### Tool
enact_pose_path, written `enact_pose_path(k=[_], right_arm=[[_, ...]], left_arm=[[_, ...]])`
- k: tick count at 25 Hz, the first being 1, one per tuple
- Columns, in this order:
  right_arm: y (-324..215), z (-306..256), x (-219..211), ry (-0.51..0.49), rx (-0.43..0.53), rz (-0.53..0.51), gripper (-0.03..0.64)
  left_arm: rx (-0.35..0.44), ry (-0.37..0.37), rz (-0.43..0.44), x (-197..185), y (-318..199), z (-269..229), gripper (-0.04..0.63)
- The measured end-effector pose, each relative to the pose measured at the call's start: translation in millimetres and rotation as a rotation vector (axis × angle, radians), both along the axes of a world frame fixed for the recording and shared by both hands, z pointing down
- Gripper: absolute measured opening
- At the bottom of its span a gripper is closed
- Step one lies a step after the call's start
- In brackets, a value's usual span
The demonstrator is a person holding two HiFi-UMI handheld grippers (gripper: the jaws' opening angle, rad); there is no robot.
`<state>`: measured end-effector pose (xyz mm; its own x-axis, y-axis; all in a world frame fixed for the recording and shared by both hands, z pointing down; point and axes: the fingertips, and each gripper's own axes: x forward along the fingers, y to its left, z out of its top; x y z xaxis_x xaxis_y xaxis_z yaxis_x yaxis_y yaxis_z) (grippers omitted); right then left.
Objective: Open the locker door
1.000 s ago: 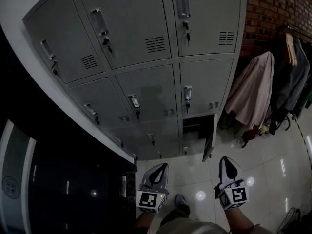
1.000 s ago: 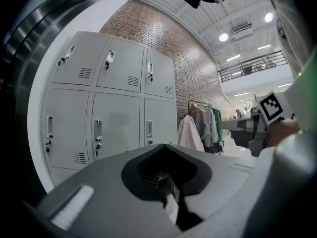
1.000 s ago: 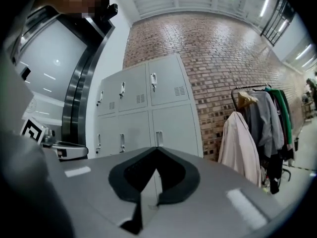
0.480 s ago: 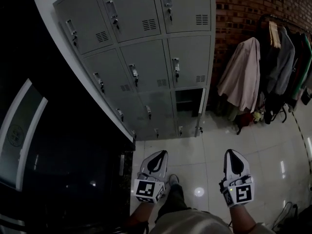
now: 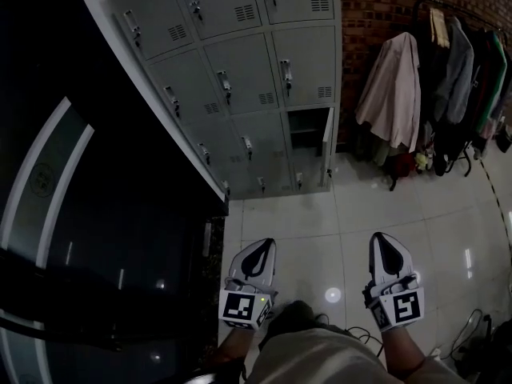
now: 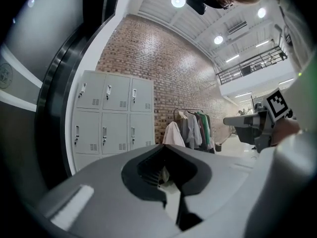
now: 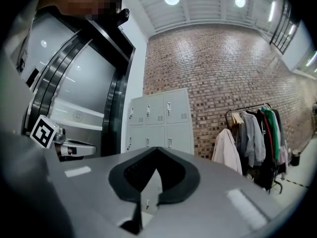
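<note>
Ahead, lockers well off, lower-right door ajar; tiled floor between. Left gripper, right gripper: jaws together, empty.

I have backed away from the locker bank — it now sits smaller and higher, with more tiled floor and clothes rack showing.

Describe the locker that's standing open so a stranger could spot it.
Start at the grey locker bank against the brick wall. Take its column nearest the hanging coats, second row up from the floor: the open locker. It alone shows a dark interior, its door swung out; every neighbour is shut.
</note>
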<state>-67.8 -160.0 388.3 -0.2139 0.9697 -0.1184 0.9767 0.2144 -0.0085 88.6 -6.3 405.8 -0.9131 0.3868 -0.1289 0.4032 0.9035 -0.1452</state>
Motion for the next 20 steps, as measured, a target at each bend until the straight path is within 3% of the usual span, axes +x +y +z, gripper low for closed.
enact_pose_path(k=[11, 15, 18, 20], right_arm=[[-52.2, -47.3, 45.5, -0.016, -0.059, -0.007, 0.000], [-53.1, -66.4, 60.5, -0.003, -0.183, -0.015, 0.000], [-54.3, -42.1, 73.1, 0.005, -0.056, -0.033, 0.000], [-56.9, -37.4, 81.8, -0.002, -0.021, -0.037, 0.000]], left_arm=[[-0.038, -0.029, 0.033, 36.2, -55.7, -44.6, 0.052], [-0.032, -0.017, 0.028, 51.1, -60.5, -43.1, 0.052], [-0.042, -0.014, 0.032, 59.2, -62.8, -47.0, 0.052], [-0.049, -0.018, 0.032, 64.6, -66.3, -50.6, 0.052]])
